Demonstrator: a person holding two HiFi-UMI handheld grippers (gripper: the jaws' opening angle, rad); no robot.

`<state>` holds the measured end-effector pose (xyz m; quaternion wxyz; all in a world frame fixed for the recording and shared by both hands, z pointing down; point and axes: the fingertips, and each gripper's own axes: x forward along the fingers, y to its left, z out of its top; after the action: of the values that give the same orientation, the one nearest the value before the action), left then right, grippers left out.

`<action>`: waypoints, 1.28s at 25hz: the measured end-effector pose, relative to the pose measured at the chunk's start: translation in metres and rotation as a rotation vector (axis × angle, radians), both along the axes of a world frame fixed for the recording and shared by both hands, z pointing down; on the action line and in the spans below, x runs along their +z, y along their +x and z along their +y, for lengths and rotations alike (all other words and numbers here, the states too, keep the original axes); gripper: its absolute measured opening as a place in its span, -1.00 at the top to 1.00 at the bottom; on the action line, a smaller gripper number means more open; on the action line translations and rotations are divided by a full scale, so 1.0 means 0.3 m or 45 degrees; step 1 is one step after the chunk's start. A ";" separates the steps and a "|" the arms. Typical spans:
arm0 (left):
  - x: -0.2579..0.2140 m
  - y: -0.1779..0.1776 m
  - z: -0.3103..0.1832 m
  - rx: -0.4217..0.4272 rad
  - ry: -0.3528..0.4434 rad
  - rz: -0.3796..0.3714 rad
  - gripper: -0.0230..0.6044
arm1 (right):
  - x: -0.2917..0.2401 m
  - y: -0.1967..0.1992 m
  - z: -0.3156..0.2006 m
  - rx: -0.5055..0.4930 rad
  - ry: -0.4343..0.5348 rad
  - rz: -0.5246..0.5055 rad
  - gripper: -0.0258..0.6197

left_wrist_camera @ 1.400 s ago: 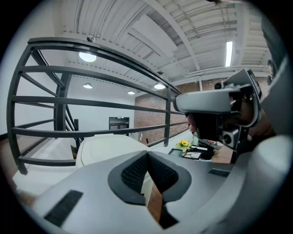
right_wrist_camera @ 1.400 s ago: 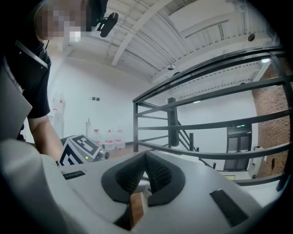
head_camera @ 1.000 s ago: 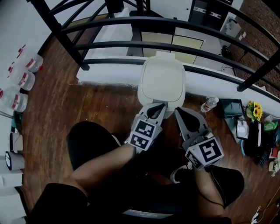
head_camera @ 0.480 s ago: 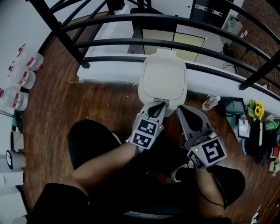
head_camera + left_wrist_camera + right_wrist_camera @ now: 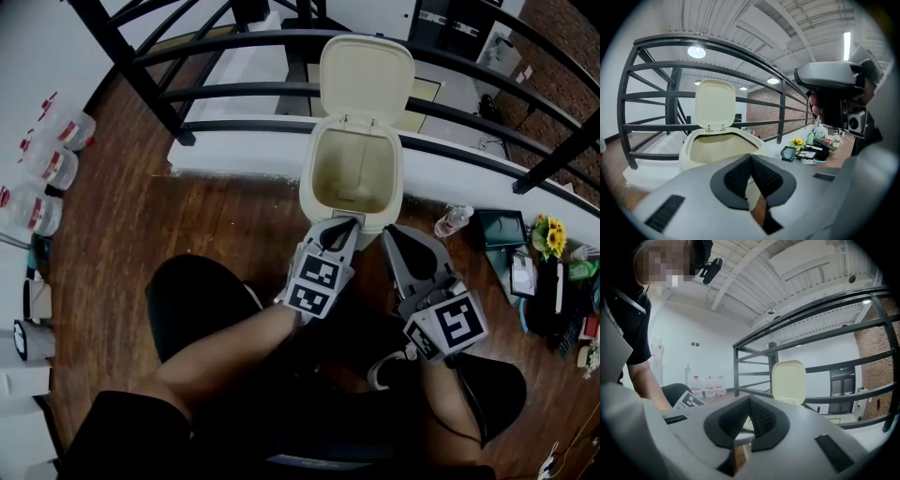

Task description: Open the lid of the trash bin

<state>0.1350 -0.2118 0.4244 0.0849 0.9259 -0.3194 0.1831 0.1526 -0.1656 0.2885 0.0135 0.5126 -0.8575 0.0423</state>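
Standing on the wooden floor [image 5: 216,230] against a white ledge [image 5: 234,159], the cream trash bin [image 5: 313,187] had its lid [image 5: 366,80] swung upright behind its open mouth. The bars of a black railing [image 5: 225,94] ran behind the bin, with the raised lid in front of them. Just right of the bin lay a clear water bottle [image 5: 450,223], with yellow flowers [image 5: 544,234] farther right. Well to the bin's left stood large water jugs [image 5: 47,159]. The left gripper [image 5: 345,223] sat at the bin's near rim, its jaws clenched together with nothing between them; whether the tips touched the rim could not be told. The right gripper [image 5: 384,234] hung beside the bin's near right corner, likewise clenched and empty, apart from the bin
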 end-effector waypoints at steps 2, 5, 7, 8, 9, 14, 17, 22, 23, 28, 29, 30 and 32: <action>-0.005 0.002 -0.003 -0.002 -0.009 0.008 0.80 | 0.001 0.001 0.001 -0.003 -0.005 -0.001 0.85; -0.015 0.002 0.002 0.005 0.004 0.006 0.80 | 0.007 -0.003 0.009 -0.012 -0.007 0.003 0.85; -0.045 0.006 0.018 0.035 0.044 0.010 0.80 | 0.010 -0.006 0.014 -0.014 -0.003 0.007 0.85; -0.075 0.010 0.029 0.055 0.068 0.034 0.80 | 0.008 -0.005 0.015 -0.013 -0.002 0.005 0.85; -0.112 0.012 0.042 0.076 0.096 0.065 0.80 | 0.004 -0.004 0.018 -0.014 0.001 0.002 0.85; -0.285 -0.017 0.132 0.165 0.193 0.214 0.80 | -0.031 -0.012 0.039 -0.036 0.025 -0.044 0.85; -0.329 -0.090 0.201 0.180 0.217 0.279 0.80 | -0.046 -0.064 0.072 -0.072 0.058 -0.098 0.85; -0.318 -0.272 0.325 0.146 0.223 0.307 0.80 | -0.026 -0.201 0.168 -0.138 0.080 -0.083 0.85; -0.323 -0.294 0.339 0.136 0.224 0.298 0.80 | -0.032 -0.217 0.181 -0.151 0.076 -0.073 0.85; -0.395 -0.350 0.427 0.144 0.285 0.288 0.80 | -0.094 -0.297 0.276 -0.206 0.104 -0.031 0.85; -0.414 -0.355 0.448 0.156 0.300 0.300 0.80 | -0.094 -0.308 0.303 -0.213 0.115 0.007 0.85; -0.430 -0.361 0.468 0.168 0.306 0.314 0.80 | -0.096 -0.322 0.332 -0.224 0.130 0.034 0.85; -0.446 -0.369 0.506 0.200 0.287 0.338 0.80 | -0.095 -0.346 0.383 -0.250 0.150 0.056 0.85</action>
<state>0.0242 -0.0599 0.2905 0.0075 0.9677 -0.2505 0.0284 0.0489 -0.0506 0.2598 0.0063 0.4266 -0.9042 -0.0209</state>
